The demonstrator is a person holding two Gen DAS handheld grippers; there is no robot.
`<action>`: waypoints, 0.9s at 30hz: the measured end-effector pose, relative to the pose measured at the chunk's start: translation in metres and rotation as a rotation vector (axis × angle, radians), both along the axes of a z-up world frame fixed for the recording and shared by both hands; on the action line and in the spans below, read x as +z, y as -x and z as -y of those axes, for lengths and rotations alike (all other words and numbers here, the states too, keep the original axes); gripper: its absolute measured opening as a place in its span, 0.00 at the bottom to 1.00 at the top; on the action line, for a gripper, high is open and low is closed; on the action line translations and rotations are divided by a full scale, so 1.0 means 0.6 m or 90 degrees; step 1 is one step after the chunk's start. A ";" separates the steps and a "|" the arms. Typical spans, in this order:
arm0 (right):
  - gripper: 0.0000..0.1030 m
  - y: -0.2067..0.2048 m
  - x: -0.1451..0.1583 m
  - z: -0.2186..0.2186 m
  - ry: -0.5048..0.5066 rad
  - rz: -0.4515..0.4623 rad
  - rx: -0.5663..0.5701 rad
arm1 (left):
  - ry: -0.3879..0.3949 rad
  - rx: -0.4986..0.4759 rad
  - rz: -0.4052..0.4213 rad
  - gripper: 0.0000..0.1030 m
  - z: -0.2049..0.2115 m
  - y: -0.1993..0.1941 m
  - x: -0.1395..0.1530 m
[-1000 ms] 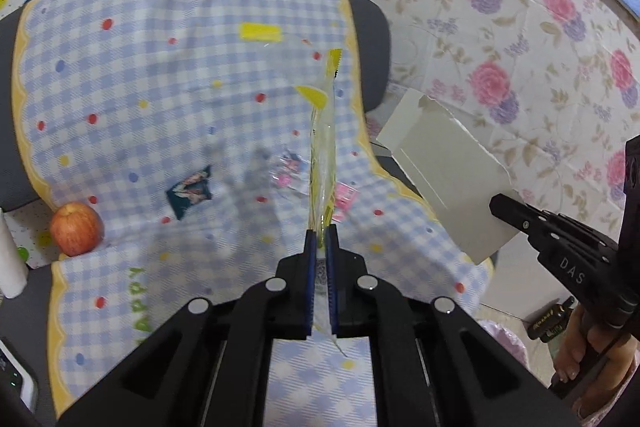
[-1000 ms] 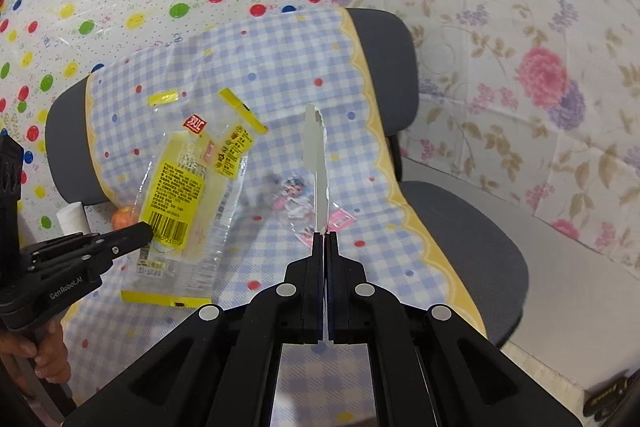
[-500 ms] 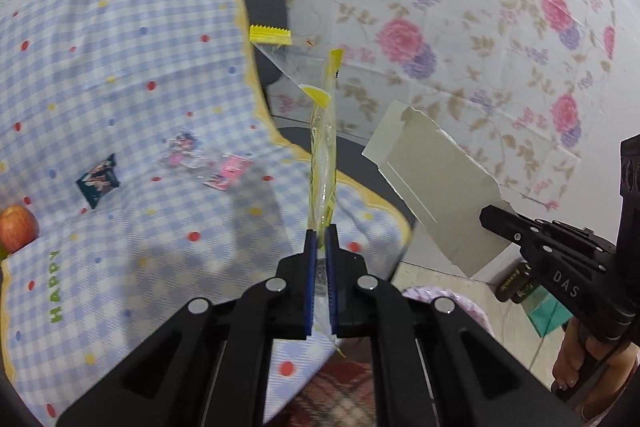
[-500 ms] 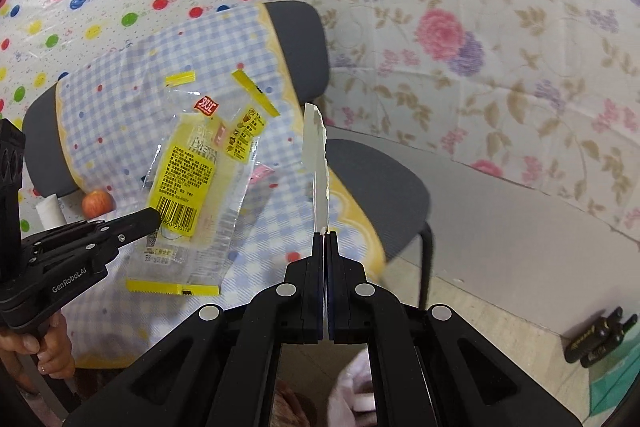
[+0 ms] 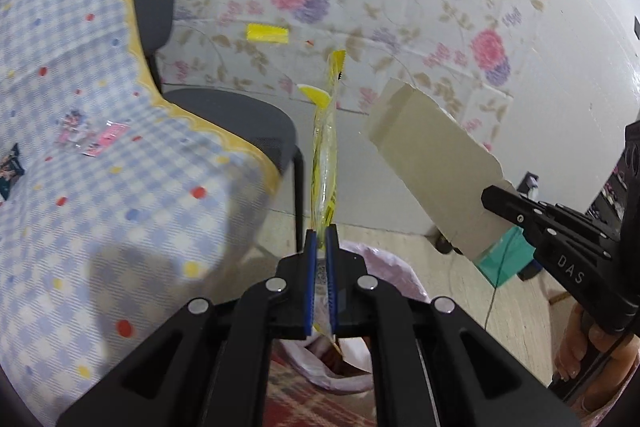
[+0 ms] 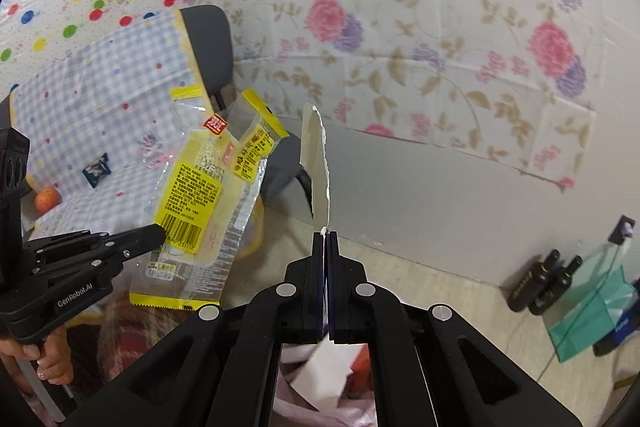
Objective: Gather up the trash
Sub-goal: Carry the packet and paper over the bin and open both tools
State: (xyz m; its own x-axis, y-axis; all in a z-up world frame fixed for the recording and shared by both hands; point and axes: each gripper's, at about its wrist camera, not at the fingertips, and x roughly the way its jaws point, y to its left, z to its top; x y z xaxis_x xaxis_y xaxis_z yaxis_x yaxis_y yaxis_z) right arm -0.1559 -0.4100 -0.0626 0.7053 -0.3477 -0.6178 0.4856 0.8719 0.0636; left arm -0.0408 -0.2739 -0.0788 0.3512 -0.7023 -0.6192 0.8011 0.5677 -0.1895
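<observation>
yellow-printed clear wrapper [image 6: 196, 211] pinched in left claw [image 5: 320, 243]; right claw [image 6: 325, 247] grips torn cardboard [image 6: 316, 167].

Prob. home room: floral wall covering [image 6: 400, 27], cloth-draped chair [image 5: 224, 123], rug [image 5: 312, 403].

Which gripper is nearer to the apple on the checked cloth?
Left. The left gripper, shut on the yellow wrapper, is on the side of the apple. The right gripper, shut on the torn card, is farther away toward the wall.
</observation>
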 end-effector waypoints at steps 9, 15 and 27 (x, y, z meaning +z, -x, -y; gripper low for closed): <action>0.03 0.020 -0.046 0.024 -0.017 -0.062 -0.046 | -0.046 -0.040 -0.033 0.03 0.062 0.038 -0.054; 0.03 0.012 -0.081 0.046 -0.036 -0.095 -0.058 | -0.079 -0.051 -0.051 0.12 0.089 0.029 -0.075; 0.30 -0.008 -0.109 0.057 -0.069 -0.101 -0.050 | -0.054 0.028 -0.035 0.56 0.051 -0.014 -0.047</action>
State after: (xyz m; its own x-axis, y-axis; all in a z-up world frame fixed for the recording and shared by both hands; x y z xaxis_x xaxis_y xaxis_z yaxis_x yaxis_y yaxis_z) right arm -0.1511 -0.4444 -0.1280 0.5695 -0.3229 -0.7559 0.5634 0.8230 0.0729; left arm -0.0327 -0.3045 -0.1070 0.3443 -0.6308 -0.6953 0.7650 0.6178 -0.1817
